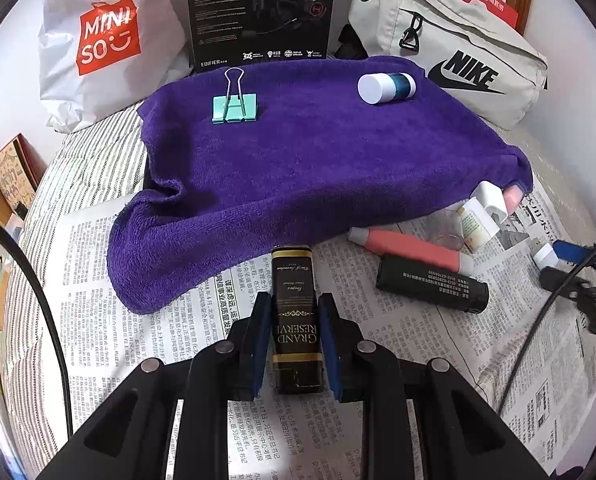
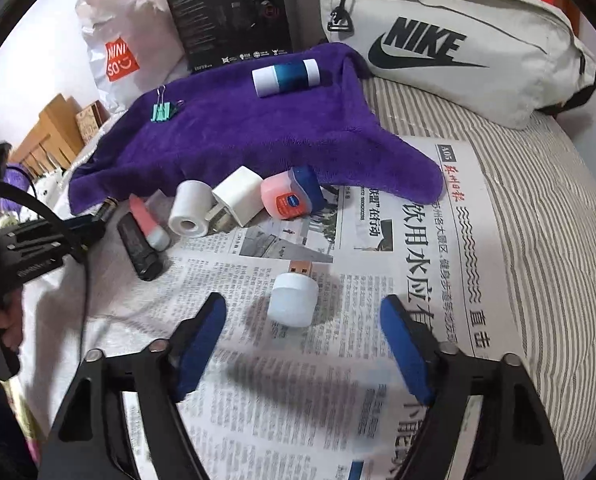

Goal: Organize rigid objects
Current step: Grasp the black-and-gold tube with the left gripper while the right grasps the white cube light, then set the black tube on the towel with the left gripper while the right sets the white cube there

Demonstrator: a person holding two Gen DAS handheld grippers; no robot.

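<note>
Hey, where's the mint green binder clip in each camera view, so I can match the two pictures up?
Left wrist view: the mint green binder clip sits upper left of centre, on the far part of the purple towel.
Right wrist view: the clip is small, upper left, near the towel's far left edge.
Shared landmark: the black Edifier box standing just behind the towel.

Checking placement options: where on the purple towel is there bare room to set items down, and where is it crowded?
The purple towel is bare between the green binder clip and the blue-and-white bottle, and across its whole near half. The crowding is on the newspaper at its edge, around the white charger and pink jar.
</note>
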